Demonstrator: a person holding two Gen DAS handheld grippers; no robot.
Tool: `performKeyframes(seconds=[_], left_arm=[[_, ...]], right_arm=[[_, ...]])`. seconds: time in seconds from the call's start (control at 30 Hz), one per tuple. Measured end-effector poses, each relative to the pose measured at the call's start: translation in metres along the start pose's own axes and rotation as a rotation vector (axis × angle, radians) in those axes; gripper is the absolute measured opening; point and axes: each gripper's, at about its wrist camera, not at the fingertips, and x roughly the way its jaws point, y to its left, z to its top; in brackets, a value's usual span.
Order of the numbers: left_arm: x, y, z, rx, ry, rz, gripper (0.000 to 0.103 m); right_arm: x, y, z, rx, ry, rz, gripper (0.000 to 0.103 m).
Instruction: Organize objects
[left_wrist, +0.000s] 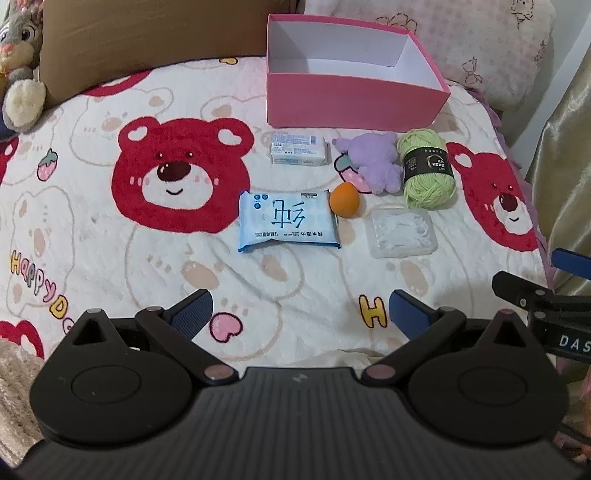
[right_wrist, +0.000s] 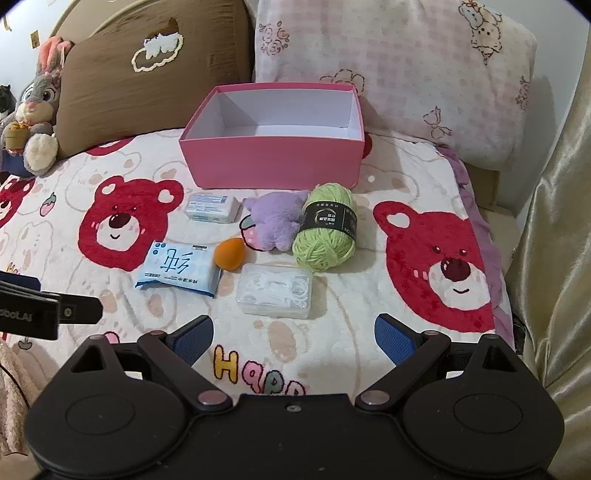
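On the bed's blanket (left_wrist: 110, 240), the left gripper (left_wrist: 299, 314) is spread wide, holding nothing. Ahead lie a wipes pack (left_wrist: 288, 225), a soap bar (left_wrist: 298, 148), an orange sponge (left_wrist: 344, 201), a purple plush (left_wrist: 373, 166), a clear case (left_wrist: 400, 232) and green yarn (left_wrist: 426, 168). The pink box (left_wrist: 351, 99) stands open near the blanket's far edge. The right gripper (right_wrist: 293, 336) is also wide and holds nothing.
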Motion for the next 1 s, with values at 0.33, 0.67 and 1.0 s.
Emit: performKeyframes(seconds=[0.33,0.67,1.0], left_arm=[[0.0,0.005,-0.001,-0.004,-0.006,0.03,0.103],[0.003,0.01,-0.001,-0.03,0.01,0.031,0.103],[0.004,0.009,-0.002,-0.031,0.018,0.026,0.103]], right_arm=[[-0.002,-0.004,-0.001,0.016,-0.003,-0.016,0.096],[-0.003,-0.011,0.0,0.037,-0.003,-0.034,0.096],[-0.002,-0.011,-0.001,0.04,0.001,-0.042,0.096]])
